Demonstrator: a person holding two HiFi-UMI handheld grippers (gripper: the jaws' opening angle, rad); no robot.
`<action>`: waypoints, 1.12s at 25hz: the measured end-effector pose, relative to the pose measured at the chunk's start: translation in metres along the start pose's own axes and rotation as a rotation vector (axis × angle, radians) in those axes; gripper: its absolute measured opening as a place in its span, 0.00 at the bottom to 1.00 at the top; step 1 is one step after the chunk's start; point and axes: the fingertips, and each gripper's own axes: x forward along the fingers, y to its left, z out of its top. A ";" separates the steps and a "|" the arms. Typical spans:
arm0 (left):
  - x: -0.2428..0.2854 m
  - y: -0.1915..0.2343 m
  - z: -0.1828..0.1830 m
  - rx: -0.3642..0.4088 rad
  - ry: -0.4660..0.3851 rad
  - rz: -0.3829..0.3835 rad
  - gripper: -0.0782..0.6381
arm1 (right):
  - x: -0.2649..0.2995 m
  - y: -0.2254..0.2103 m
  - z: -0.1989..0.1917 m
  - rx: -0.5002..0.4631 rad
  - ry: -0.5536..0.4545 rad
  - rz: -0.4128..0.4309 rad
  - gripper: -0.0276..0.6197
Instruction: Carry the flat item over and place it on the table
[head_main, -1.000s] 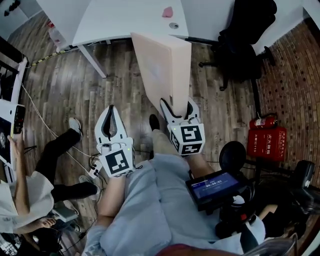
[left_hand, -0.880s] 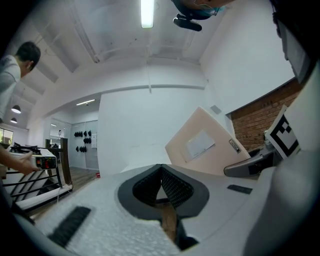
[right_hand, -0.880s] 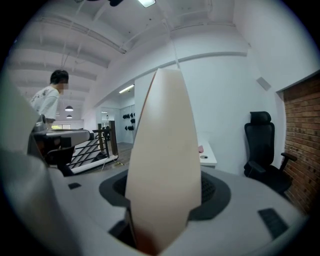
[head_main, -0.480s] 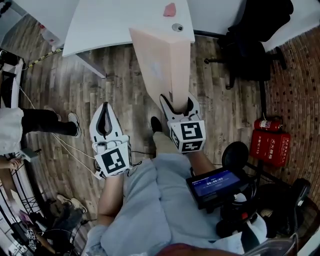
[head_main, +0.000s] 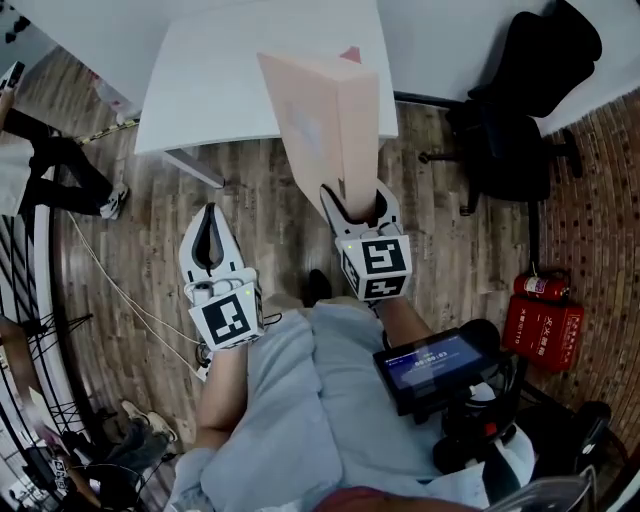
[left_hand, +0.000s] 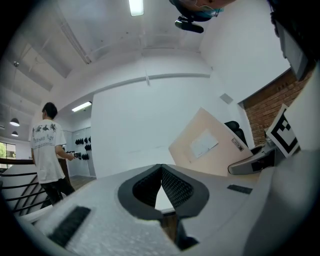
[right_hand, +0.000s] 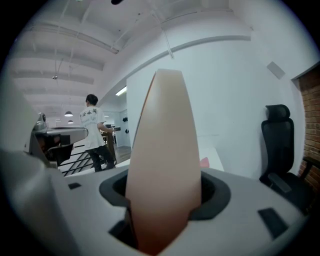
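Here the fingers of the right gripper (head_main: 358, 203) are clamped on the lower edge of the flat item (head_main: 325, 125) — a pale, thin box held on edge, rising away from them toward the white surface (head_main: 215, 70), which its far end overlaps in the head view. The left gripper (head_main: 209, 222) has its fingers pressed together on nothing and points level. The step in hand looks like the carry, close to its end. The next move likely calls for reaching over the surface, tipping the item flat and lowering it — clear of the small pink thing (head_main: 352, 55) there — before the fingers part. Both forearms stretch forward, side by side.
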 end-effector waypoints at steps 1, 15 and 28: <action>0.005 0.003 0.003 0.003 -0.007 0.008 0.12 | 0.006 0.000 0.006 -0.003 -0.010 0.006 0.47; 0.075 0.051 -0.017 -0.031 -0.013 0.044 0.12 | 0.098 0.014 0.032 -0.034 -0.009 0.061 0.47; 0.228 0.165 -0.054 -0.046 0.037 0.026 0.12 | 0.285 0.052 0.062 0.022 0.064 0.065 0.47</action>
